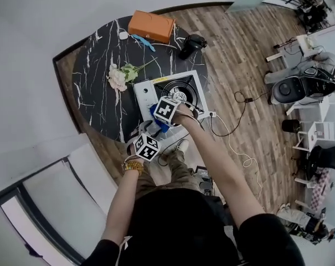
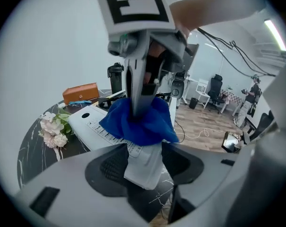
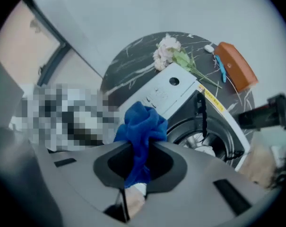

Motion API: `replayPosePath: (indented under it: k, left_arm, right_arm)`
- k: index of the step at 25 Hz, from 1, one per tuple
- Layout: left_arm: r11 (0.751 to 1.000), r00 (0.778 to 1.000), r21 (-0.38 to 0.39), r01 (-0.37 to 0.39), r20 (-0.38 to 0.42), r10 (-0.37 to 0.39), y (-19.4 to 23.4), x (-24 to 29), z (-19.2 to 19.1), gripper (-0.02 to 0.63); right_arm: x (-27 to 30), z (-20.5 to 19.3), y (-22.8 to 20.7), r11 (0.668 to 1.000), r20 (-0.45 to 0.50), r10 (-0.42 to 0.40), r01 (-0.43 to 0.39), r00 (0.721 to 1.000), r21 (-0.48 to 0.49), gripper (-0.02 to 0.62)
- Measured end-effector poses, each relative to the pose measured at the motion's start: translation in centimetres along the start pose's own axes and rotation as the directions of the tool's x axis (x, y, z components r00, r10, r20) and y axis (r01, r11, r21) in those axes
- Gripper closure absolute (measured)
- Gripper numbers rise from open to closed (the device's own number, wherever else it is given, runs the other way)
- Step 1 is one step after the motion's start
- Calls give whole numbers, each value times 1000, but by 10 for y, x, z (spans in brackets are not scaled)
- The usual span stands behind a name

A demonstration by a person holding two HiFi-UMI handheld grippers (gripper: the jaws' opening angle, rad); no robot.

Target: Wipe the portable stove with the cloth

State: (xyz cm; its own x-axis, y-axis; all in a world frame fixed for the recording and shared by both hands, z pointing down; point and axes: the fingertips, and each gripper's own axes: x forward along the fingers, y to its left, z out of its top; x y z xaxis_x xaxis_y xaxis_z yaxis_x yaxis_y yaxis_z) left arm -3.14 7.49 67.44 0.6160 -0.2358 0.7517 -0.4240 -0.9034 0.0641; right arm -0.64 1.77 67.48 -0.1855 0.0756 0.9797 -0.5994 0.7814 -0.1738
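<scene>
The white portable stove point(image 1: 148, 90) with its black burner point(image 1: 181, 88) stands on the round black marble table point(image 1: 95, 93). My right gripper point(image 1: 164, 116) points steeply down over the stove's near edge, shut on a bunched blue cloth point(image 1: 158, 122). The right gripper view shows the cloth point(image 3: 143, 126) pinched between the jaws point(image 3: 140, 162), hanging over the stove's control panel point(image 3: 166, 91). My left gripper point(image 2: 143, 162) is closed on the stove's near corner point(image 2: 143, 167), both pads against its white sides. Just beyond it the cloth point(image 2: 143, 124) rests on the stove.
Pale flowers point(image 1: 120, 76) lie left of the stove. An orange case point(image 1: 150, 25) with a blue tool beside it and a black flask point(image 1: 192, 44) sit at the table's far side. A white cable point(image 1: 233, 132) trails over the wooden floor on the right.
</scene>
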Motion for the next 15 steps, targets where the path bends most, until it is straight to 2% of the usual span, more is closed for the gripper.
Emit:
replayPosePath:
  k: [1, 2, 3, 5, 6, 7, 8, 9, 10, 12, 15]
  left_arm:
    - [1000, 1000, -2, -7, 4, 7, 2, 0, 1, 383]
    - [1000, 1000, 2, -15, 7, 15, 4, 0, 1, 383]
    - [1000, 1000, 8, -21, 8, 21, 6, 0, 1, 383]
    - [999, 1000, 14, -30, 0, 30, 8, -1, -1, 383]
    - [999, 999, 9, -31, -6, 31, 9, -2, -2, 383]
    - [1000, 999, -2, -31, -11, 30, 10, -2, -2, 383]
    - [999, 1000, -16, -28, -14, 28, 10, -2, -1, 383]
    - [999, 1000, -24, -24, -17, 24, 10, -3, 0, 383]
    - [1000, 1000, -20, -19, -19, 19, 9, -5, 1, 380]
    - [1000, 1000, 28, -3, -21, 4, 5, -5, 8, 357]
    - [988, 993, 147, 56, -109, -40, -5, 3, 7, 328]
  right_arm:
    - [-13, 5, 7, 996, 107, 45, -53, 993, 78, 555]
    - [-29, 11, 13, 984, 239, 63, -100, 969, 145, 555]
    - [-47, 15, 18, 971, 376, 50, -134, 925, 199, 555]
    - [-81, 3, 24, 940, 592, -56, -157, 804, 302, 555]
    - [-91, -14, 23, 918, 644, -133, -151, 753, 367, 555]
    - [-93, -35, 20, 888, 654, -210, -138, 727, 438, 554]
    - [-86, -58, 17, 857, 628, -271, -114, 729, 502, 554]
    - [-72, -78, 15, 833, 588, -308, -86, 748, 546, 554]
    - [-55, -92, 15, 823, 551, -322, -60, 770, 564, 554]
    - [-24, -97, 17, 835, 507, -316, -18, 802, 549, 554]
    - [-6, -80, 16, 861, 472, -338, 66, 814, 503, 555]
